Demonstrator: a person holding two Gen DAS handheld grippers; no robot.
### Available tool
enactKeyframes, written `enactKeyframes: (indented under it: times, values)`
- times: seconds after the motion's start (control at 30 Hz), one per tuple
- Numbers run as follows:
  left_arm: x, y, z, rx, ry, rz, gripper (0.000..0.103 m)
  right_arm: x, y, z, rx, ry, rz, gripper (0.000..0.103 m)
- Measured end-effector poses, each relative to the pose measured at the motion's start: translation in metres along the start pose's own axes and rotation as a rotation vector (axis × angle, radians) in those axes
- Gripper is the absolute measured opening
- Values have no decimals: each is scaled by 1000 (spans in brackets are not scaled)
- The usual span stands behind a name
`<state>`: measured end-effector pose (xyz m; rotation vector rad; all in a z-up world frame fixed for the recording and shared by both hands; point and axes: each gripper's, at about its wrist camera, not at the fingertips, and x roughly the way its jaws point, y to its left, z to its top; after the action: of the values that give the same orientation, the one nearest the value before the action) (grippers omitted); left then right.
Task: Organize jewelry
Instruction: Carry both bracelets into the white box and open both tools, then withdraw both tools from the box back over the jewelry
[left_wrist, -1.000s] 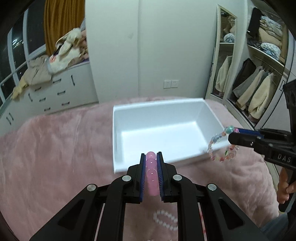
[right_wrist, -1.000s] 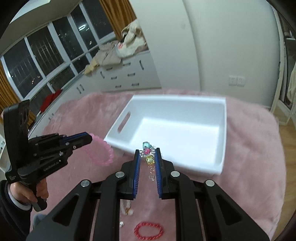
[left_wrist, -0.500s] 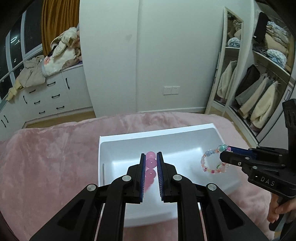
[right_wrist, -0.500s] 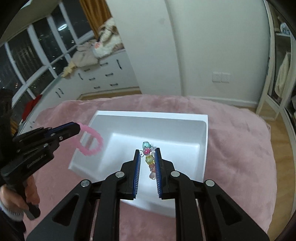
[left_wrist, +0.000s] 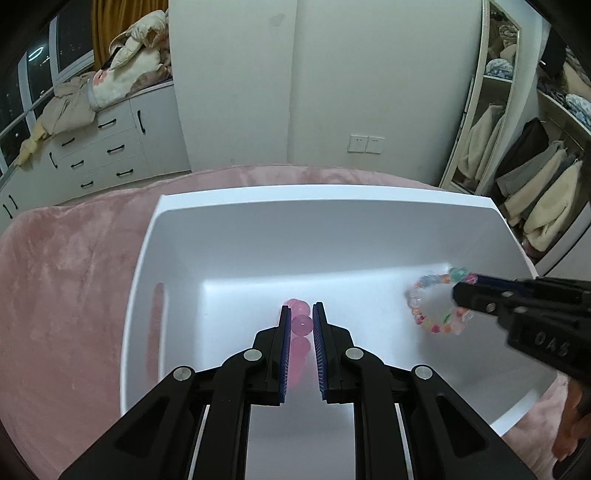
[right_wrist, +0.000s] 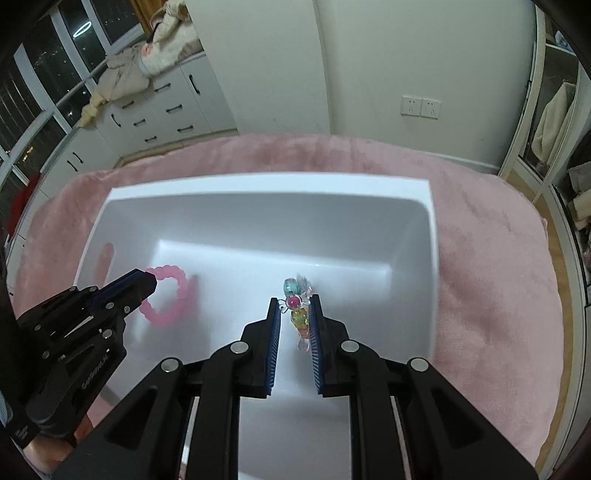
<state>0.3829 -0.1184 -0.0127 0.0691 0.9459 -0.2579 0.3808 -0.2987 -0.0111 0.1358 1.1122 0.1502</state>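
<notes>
The left gripper's (left_wrist: 300, 314) fingers (left_wrist: 283, 332) pinch a pink bead bracelet (right_wrist: 166, 295) over the left half of the white bin (left_wrist: 332, 195). The right gripper's (right_wrist: 295, 306) fingers clamp a multicoloured bead bracelet (left_wrist: 437, 304) over its right half. The bin sits on a pink blanket (right_wrist: 487, 258); nothing blocks its floor.

two bracelets (left_wrist: 439, 302) (right_wrist: 168, 295), one white bin (left_wrist: 332, 195), two grippers (left_wrist: 301, 314) (right_wrist: 294, 306)

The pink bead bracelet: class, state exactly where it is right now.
The pink bead bracelet hangs from the shut left claw over the left half of the white bin; in the right wrist view it is left of the multicoloured bracelet.
</notes>
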Motion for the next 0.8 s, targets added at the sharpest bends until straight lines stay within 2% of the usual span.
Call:
enactKeyframes:
  times: [0.07,0.13,0.17,0.2,0.33,0.47,0.53,0.7,0.77,0.8]
  values:
    - [4,0,-1,0,3,9,18,6,4,-2,-18,11,-22,16]
    - [4,1,-2,-7,-2,18,31,9,6,-3,-29,17,-38,18]
    - [4,1,-2,-11,-9,28,44,11,5,-2,-29,20,-39,18]
    - [3,2,-3,-17,-16,44,52,12,5,-2,-29,23,-35,21]
    - [-4,7,-7,-44,-41,35,57,7,9,-2,-38,9,-8,40]
    - [-24,10,-9,-49,-83,43,73,-8,19,-3,-82,-33,-20,51]
    - [-38,12,-11,-48,-101,36,81,-21,21,-6,-85,-71,-17,66]
    - [-76,7,-19,28,-158,82,89,-54,24,-18,-67,-153,14,70]
    - [-94,7,-26,55,-182,93,91,-69,27,-26,-79,-191,15,75]
    - [-104,8,-30,55,-191,94,92,-79,29,-31,-91,-222,16,81]
